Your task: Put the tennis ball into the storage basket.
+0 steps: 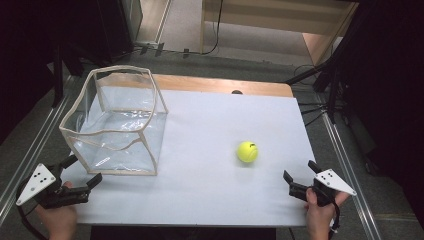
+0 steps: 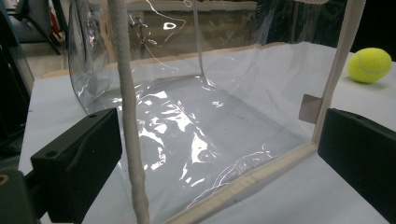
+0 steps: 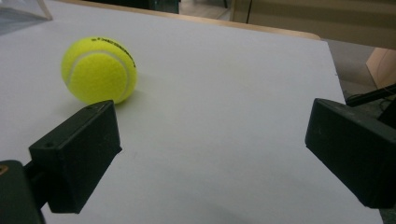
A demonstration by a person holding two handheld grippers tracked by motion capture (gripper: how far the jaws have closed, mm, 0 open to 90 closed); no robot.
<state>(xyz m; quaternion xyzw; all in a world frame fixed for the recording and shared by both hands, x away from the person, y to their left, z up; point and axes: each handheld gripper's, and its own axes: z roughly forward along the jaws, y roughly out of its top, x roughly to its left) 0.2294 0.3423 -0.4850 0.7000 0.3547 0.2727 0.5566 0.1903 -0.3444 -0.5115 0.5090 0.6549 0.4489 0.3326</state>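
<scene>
A yellow tennis ball (image 1: 247,151) lies on the white table top (image 1: 215,150), right of centre. A clear plastic box with cream fabric edging (image 1: 116,122) stands open-topped at the left. My left gripper (image 1: 82,171) is at the front left corner, open, just in front of the box's near edge (image 2: 252,179). My right gripper (image 1: 301,172) is at the front right, open with nothing between its jaws. In the right gripper view the ball (image 3: 99,70) sits ahead and to the left of the left jaw. The left gripper view catches the ball (image 2: 370,65) at its far right.
A wooden strip (image 1: 225,85) shows along the table's far edge. Metal rails (image 1: 345,160) run along both sides of the table. Dark equipment and cables (image 1: 320,95) stand at the back right. Floor lies beyond the table.
</scene>
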